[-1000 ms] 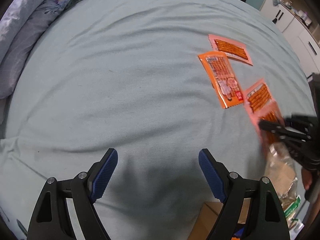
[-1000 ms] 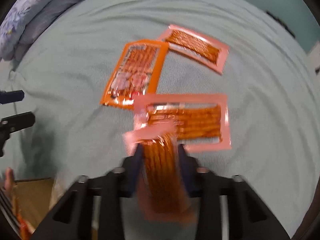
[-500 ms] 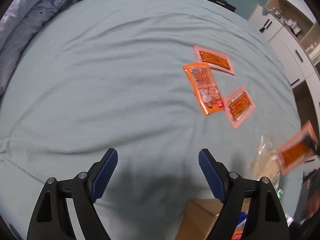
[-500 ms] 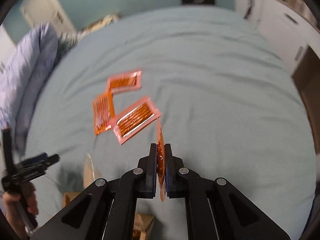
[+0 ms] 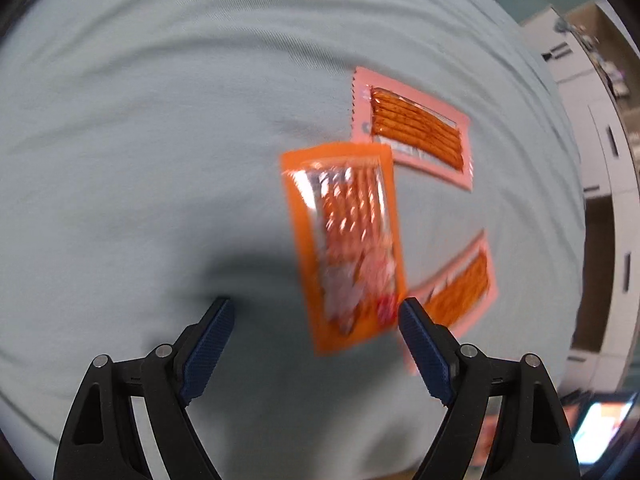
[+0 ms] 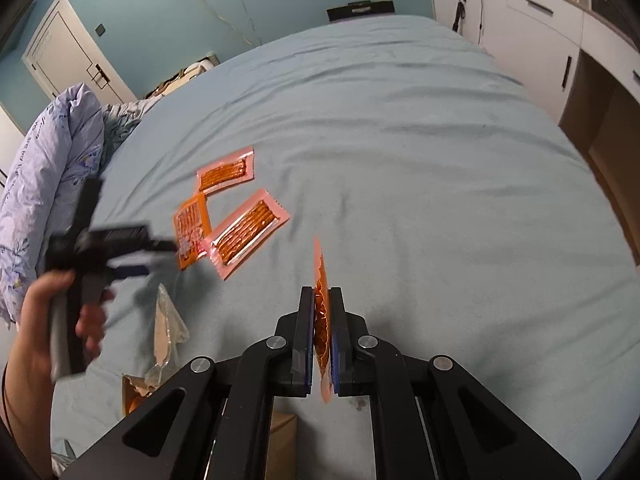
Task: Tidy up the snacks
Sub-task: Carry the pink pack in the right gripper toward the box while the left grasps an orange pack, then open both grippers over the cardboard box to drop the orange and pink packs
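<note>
Three snack packets lie on the pale blue bed (image 5: 140,160): an orange packet (image 5: 346,240) in the middle, a pink packet (image 5: 416,128) behind it and another pink packet (image 5: 456,288) to its right. My left gripper (image 5: 312,320) is open, low over the sheet, with the orange packet's near end between its fingertips. In the right wrist view the same packets show as orange (image 6: 192,224), far pink (image 6: 226,172) and near pink (image 6: 248,232), with the left gripper (image 6: 132,248) reaching them. My right gripper (image 6: 320,308) is shut on a pink snack packet (image 6: 321,276) held edge-on above the bed.
A cardboard box (image 6: 280,440) with a clear plastic bag (image 6: 166,332) sits at the bed's near edge. A rolled lilac duvet (image 6: 48,176) lies at the left. White cabinets (image 6: 540,28) stand on the right.
My left gripper has moved forward and down to the orange packet. My right gripper, still holding its pink packet, has lifted and pulled back from the others.
</note>
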